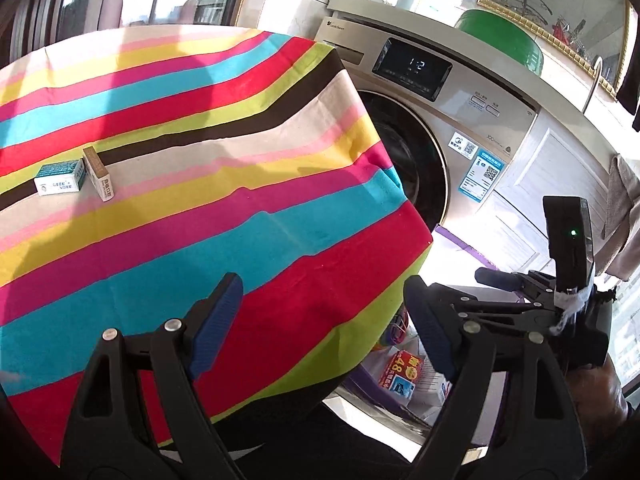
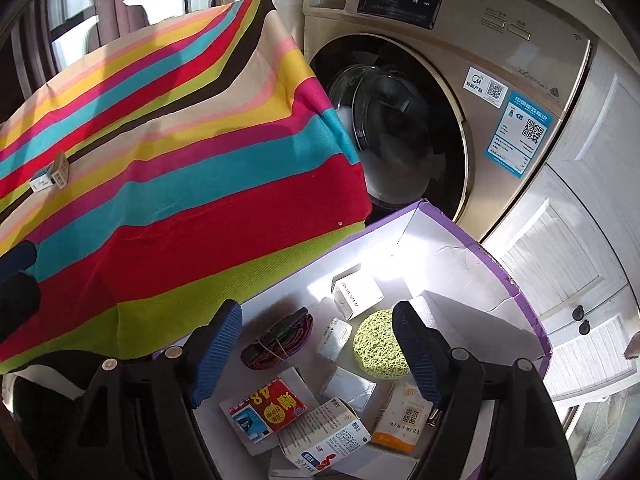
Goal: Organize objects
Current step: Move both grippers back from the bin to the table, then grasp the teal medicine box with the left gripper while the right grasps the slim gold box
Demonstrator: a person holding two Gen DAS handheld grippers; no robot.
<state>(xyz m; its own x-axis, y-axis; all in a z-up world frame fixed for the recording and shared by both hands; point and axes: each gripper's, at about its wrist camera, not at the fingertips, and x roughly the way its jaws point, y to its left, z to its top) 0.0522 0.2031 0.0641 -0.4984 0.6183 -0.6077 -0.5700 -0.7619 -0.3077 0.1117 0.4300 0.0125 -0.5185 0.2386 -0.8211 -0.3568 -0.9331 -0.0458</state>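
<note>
We hold the left gripper (image 1: 320, 320) over the near edge of the worktop (image 1: 248, 200), its fingers (image 1: 216, 320) spread wide with nothing between them. Far off on the striped cloth sit two small boxes: a teal box (image 1: 60, 178) lying flat and a tan box (image 1: 100, 176) standing on edge, touching it on its right.

Over to our right gripper (image 2: 318, 344): it points down into the purple bin (image 2: 480, 256) just beside the worktop, on the floor in front of the washer (image 2: 460, 92). Its fingers (image 2: 218, 352) are spread too, pinching nothing. Below them the bin holds a jumble: a green sponge (image 2: 380, 344), a white box (image 2: 356, 294) behind it, a small white packet (image 2: 334, 336) to the sponge's left, a dark strap (image 2: 276, 338) tied in a roll, a red box (image 2: 268, 410), a blue-and-white carton (image 2: 324, 436) leaning over it, and an orange packet (image 2: 400, 416). A clear sachet (image 2: 348, 386) lies in the middle, though glare makes it hard for us to read.

In the left view the right gripper's body appears low right, with a green light lit on it.
</note>
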